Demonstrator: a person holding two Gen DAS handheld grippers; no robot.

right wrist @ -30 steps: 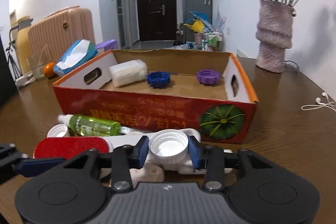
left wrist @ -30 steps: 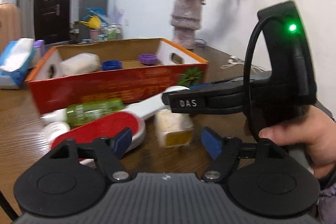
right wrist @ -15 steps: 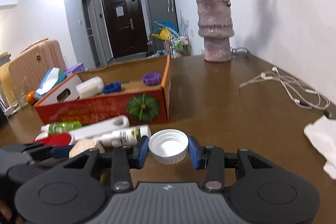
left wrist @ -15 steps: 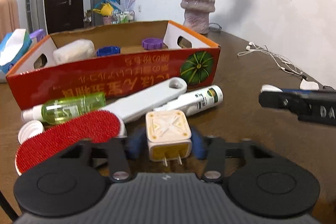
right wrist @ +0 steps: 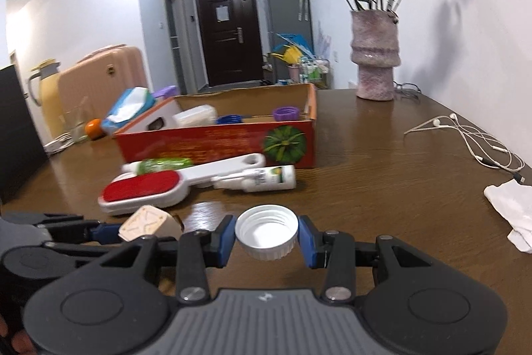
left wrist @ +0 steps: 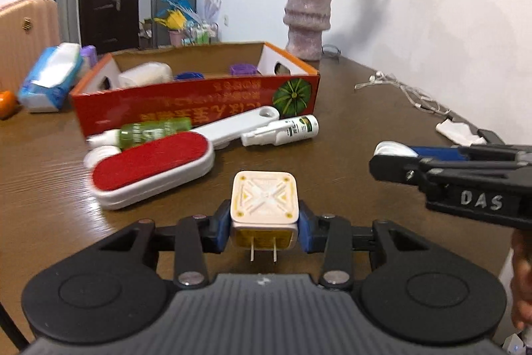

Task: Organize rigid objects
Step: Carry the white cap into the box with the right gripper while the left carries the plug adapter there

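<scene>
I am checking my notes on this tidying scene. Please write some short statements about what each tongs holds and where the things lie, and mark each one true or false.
1. The left tongs grip a cream plug adapter. True.
2. The right tongs are empty. False: they grip a white bottle cap.
3. The red lint brush lies inside the red cardboard box. False: it lies on the table, in front of the box.
4. A purple cap lies inside the box. True.
5. The white spray bottle stands upright. False: it lies on its side.
</scene>
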